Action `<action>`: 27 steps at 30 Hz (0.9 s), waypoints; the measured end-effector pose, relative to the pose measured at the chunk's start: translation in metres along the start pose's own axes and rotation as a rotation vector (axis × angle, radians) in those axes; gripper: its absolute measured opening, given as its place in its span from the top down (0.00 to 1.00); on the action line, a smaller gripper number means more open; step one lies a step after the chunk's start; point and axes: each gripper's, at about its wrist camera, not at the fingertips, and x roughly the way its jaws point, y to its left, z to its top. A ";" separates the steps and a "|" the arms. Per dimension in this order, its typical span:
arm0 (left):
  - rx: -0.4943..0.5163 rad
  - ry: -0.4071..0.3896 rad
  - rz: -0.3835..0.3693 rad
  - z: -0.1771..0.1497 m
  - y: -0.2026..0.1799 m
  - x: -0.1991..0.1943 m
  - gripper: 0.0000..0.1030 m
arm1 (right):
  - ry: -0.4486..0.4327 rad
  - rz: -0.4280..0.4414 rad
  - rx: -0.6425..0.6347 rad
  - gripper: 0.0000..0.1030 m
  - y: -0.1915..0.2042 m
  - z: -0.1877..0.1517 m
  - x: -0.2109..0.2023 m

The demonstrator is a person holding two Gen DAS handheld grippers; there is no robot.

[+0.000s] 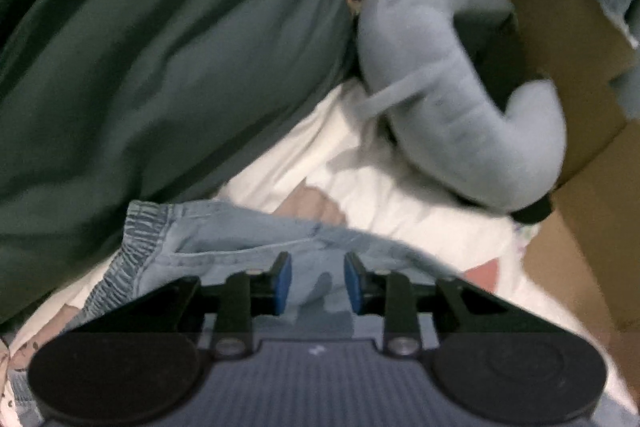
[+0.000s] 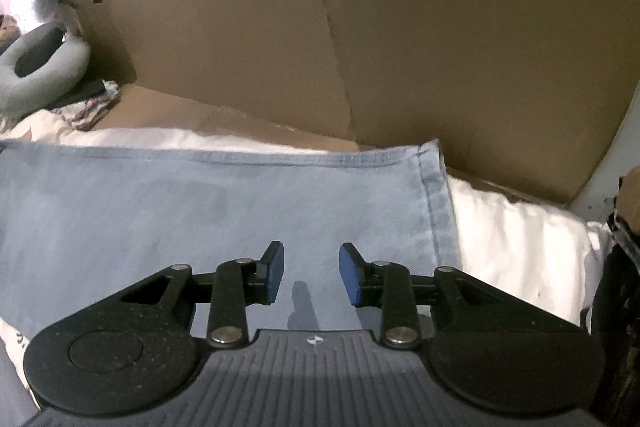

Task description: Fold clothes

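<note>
Both jaws are standing narrowly parted, holding nothing, as I am hovering my left gripper (image 1: 317, 285) and right gripper (image 2: 311, 277) over the pale blue denim trousers (image 2: 200, 203) lying flat at lower frame, with folding seemingly barely begun.

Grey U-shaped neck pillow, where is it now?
The grey U-shaped neck pillow lies upper right in the left wrist view, on the white bedding between the dark green cushion and the brown cardboard box.

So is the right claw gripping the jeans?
Apart. In the right wrist view the right claw stands open, jeans lying flat below, nothing between its pads.
</note>
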 end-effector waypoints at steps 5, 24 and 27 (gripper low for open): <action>0.036 0.024 0.003 -0.007 0.000 0.030 0.71 | 0.028 -0.035 0.017 0.64 -0.001 -0.012 -0.003; 0.150 -0.010 0.144 0.021 -0.047 0.078 0.75 | 0.098 -0.114 0.072 0.63 -0.006 -0.055 -0.027; 0.163 -0.016 0.127 0.026 -0.054 0.061 0.75 | 0.101 -0.133 0.068 0.63 -0.006 -0.061 -0.032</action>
